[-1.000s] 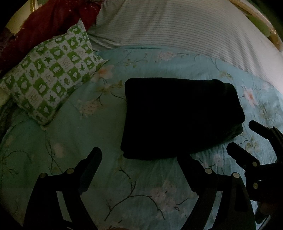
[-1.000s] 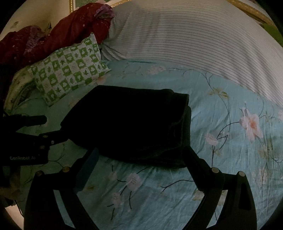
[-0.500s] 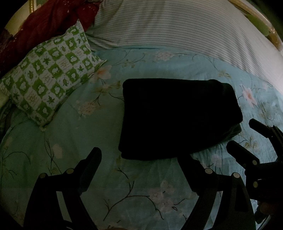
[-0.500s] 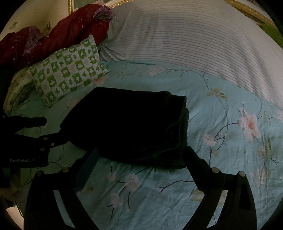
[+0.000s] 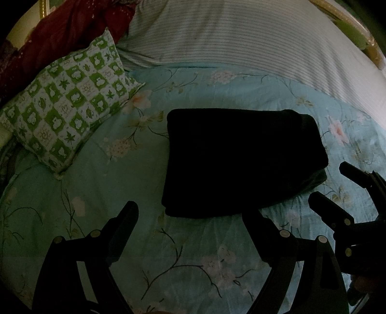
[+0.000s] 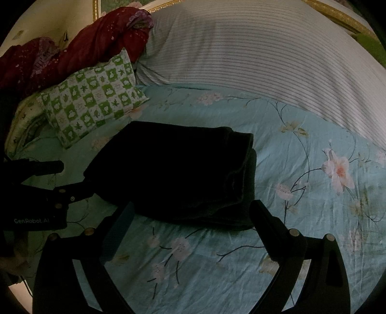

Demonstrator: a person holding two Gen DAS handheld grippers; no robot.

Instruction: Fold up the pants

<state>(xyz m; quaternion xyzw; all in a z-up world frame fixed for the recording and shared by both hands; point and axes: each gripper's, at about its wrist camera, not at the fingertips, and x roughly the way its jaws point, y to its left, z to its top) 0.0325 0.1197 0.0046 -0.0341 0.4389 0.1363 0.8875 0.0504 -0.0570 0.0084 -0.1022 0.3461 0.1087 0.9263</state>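
Observation:
The black pants (image 5: 241,159) lie folded into a compact rectangle on the light blue floral bedsheet (image 5: 120,183); they also show in the right wrist view (image 6: 178,174). My left gripper (image 5: 190,215) is open and empty, just short of the pants' near edge. My right gripper (image 6: 193,207) is open and empty, its fingertips at the near edge of the pants without holding them. The right gripper shows at the right in the left wrist view (image 5: 333,183); the left gripper shows at the left in the right wrist view (image 6: 72,178).
A green-and-white checked pillow (image 5: 67,120) lies at the left. A large striped pillow (image 5: 241,36) spans the back. Red cloth (image 6: 84,50) is piled at the back left. A gold bed frame (image 6: 337,17) shows behind.
Both grippers have drawn back slightly from the folded pants, which look a little farther away. The pants have not moved on the sheet.

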